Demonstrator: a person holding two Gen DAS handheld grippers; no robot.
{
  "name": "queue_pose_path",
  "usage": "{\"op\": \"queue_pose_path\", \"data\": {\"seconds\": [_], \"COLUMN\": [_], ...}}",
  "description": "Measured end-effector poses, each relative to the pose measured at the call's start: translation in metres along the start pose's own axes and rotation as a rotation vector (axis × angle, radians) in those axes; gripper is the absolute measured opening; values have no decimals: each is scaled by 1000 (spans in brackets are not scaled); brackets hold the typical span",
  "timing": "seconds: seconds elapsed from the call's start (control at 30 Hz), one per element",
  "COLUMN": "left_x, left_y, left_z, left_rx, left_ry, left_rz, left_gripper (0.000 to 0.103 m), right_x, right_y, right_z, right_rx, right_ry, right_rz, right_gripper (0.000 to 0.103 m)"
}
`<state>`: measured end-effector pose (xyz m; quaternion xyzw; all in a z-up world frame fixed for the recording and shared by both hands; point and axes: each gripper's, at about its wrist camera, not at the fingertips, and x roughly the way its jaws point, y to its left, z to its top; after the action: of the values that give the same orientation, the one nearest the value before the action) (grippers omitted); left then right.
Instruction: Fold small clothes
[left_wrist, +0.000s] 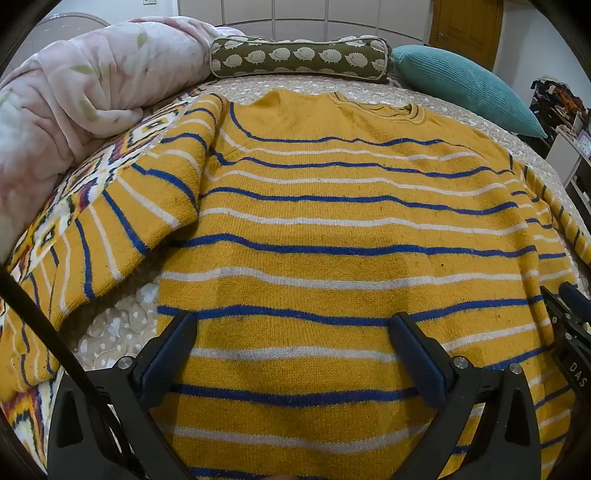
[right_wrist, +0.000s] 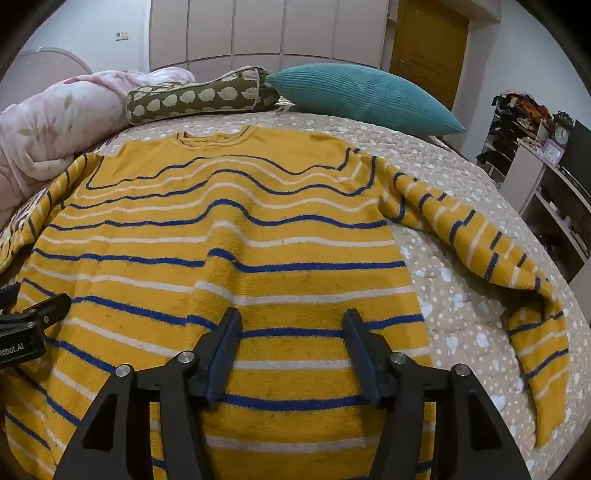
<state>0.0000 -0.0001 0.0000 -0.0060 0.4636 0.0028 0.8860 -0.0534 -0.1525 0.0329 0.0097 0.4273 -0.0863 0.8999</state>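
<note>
A yellow sweater (left_wrist: 332, 229) with blue and white stripes lies flat on the bed, neck at the far end. Its left sleeve (left_wrist: 110, 236) spreads out over a patterned cloth. The sweater (right_wrist: 229, 236) fills the right wrist view too, and its right sleeve (right_wrist: 480, 251) runs off to the right and bends back toward me. My left gripper (left_wrist: 293, 328) hangs over the lower body of the sweater, open wide, with nothing pinched. My right gripper (right_wrist: 291, 325) is beside it over the same lower part, jaws apart and gripping nothing. Each gripper shows at the edge of the other's view.
A pink quilt (left_wrist: 74, 96) is heaped at the far left. A hedgehog-print bolster (left_wrist: 299, 59) and a teal pillow (right_wrist: 362, 96) lie at the head of the bed. The spotted beige bedcover (right_wrist: 461, 314) is bare at the right. Shelves (right_wrist: 546, 192) stand beyond the bed's right edge.
</note>
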Motion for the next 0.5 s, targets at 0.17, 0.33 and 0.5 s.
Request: {"op": "queue_pose_path", "data": {"seconds": [0.17,0.33,0.5], "left_x": [0,2,1], "left_y": [0,-1,-1], "left_z": [0,-1,0], "left_rx": [1,9,19], "left_ry": [3,2,5], "left_rz": [3,16,31], "left_gripper": [103,103,103], "right_x": [1,1,1], "right_y": [1,-3,-4], "right_z": [1,-1,-2], "right_rx": [-11,-8,-13], "right_ry": [-1,0,-1], "right_rz": [-10,-7,-7], "right_gripper": [64,66,67]}}
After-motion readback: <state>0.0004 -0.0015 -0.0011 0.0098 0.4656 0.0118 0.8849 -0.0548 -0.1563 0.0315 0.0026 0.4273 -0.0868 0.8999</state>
